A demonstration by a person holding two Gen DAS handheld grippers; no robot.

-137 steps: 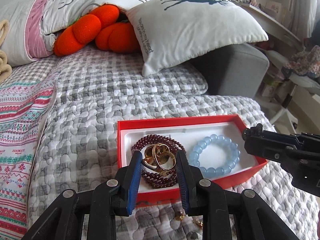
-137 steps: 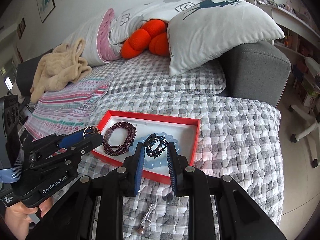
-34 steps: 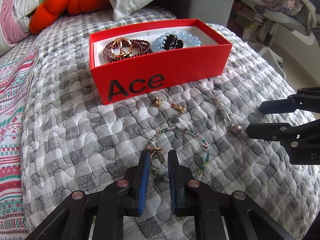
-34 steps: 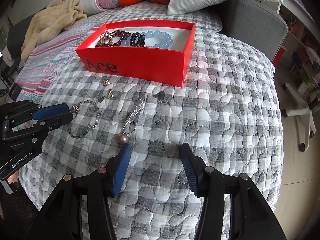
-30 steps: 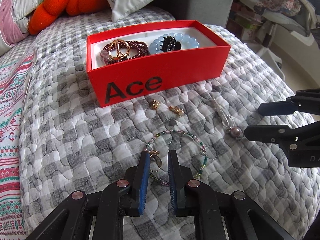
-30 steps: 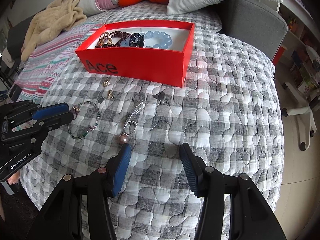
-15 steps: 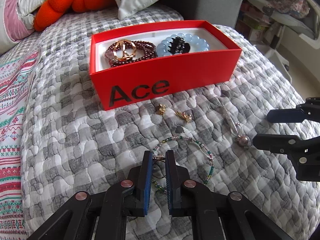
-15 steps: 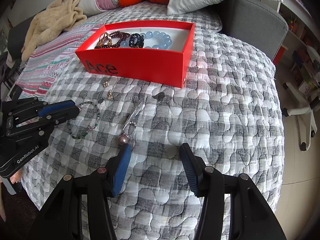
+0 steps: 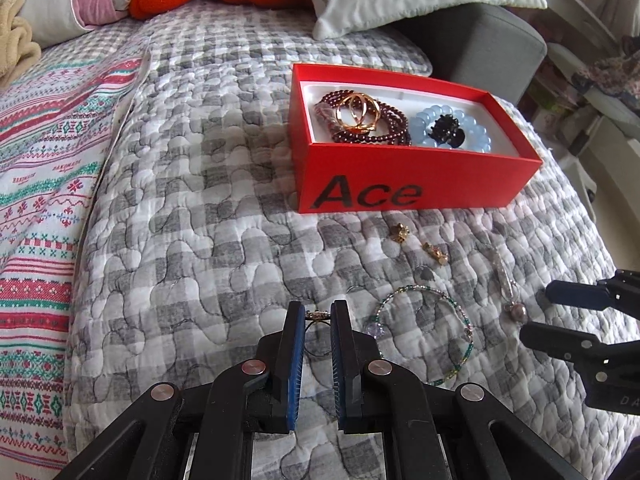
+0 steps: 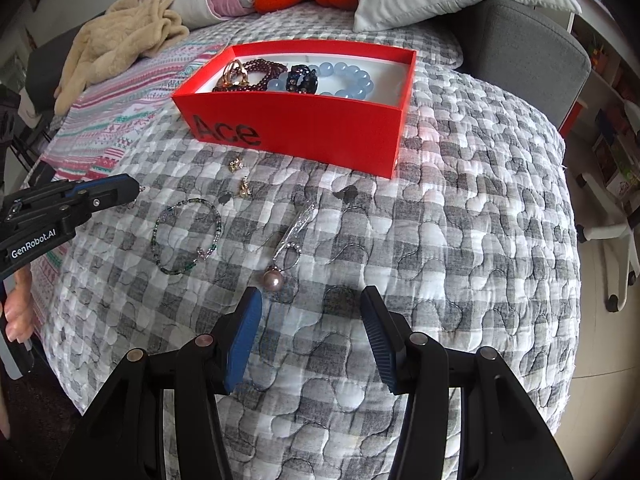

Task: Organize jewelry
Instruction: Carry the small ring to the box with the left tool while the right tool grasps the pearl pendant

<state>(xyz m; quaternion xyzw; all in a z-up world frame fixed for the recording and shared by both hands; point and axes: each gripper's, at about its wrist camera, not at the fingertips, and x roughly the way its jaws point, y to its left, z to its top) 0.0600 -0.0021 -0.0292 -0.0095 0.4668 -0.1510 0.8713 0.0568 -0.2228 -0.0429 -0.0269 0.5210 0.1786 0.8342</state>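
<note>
Left gripper (image 9: 318, 316) pinches small ring (image 9: 317, 315) at pad tips, near side of red box (image 9: 400, 184), off quilt. Ring light, hard, slippery; thin band could twist out, hold across band. Right gripper (image 10: 310, 316) half open, empty, near pearl pendant (image 10: 273, 279).
</note>
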